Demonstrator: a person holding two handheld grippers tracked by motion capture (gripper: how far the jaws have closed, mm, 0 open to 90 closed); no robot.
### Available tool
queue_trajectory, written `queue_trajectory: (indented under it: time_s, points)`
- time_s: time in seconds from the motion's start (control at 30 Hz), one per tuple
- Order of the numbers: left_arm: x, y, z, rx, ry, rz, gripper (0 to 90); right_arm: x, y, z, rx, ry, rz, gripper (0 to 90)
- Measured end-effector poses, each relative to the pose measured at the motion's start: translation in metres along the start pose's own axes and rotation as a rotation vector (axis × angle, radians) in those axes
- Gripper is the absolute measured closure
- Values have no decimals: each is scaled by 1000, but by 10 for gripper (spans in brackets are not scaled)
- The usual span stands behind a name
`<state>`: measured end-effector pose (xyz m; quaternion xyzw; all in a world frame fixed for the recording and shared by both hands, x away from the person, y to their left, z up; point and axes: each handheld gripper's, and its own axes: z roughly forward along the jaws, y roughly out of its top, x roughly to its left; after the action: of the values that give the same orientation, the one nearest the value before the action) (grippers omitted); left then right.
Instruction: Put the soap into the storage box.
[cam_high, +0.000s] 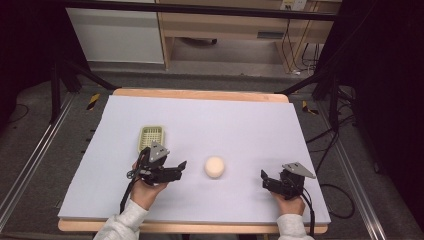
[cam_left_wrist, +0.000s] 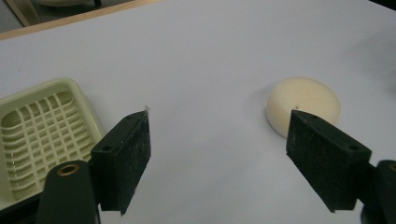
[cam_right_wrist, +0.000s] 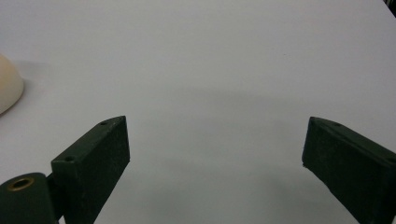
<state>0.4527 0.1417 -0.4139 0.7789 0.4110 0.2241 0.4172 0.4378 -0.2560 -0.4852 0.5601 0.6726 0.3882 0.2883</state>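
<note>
The left tool (cam_high: 176, 168) is held open near the soap (cam_high: 214, 167), beside the tray (cam_high: 151, 136). The right tool (cam_high: 266, 179) is held open over the bench (cam_high: 240, 125).

The setting is a laboratory recording station rather than a home or shop. A wooden table (cam_high: 200, 95) covered by a pale grey mat (cam_high: 225, 130) stands on grey carpet inside a black metal frame (cam_high: 200, 10). Loose cables (cam_high: 320, 150) run across the floor at 3 o'clock, and light wood shelving (cam_high: 225, 30) stands at 12 o'clock.
</note>
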Motion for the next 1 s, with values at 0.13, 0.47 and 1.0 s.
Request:
queue_trajectory:
  time_s: [0.13,0.47,1.0]
  points:
    - [-6,4,9,11,-5,7,217,0,0,0,-2,1,0,79]
    - [-16,12,19,13,-32,20,212,0,0,0,6,5,7,79]
    - [-44,20,43,39,-71,52,195,0,0,0,7,7,3,79]
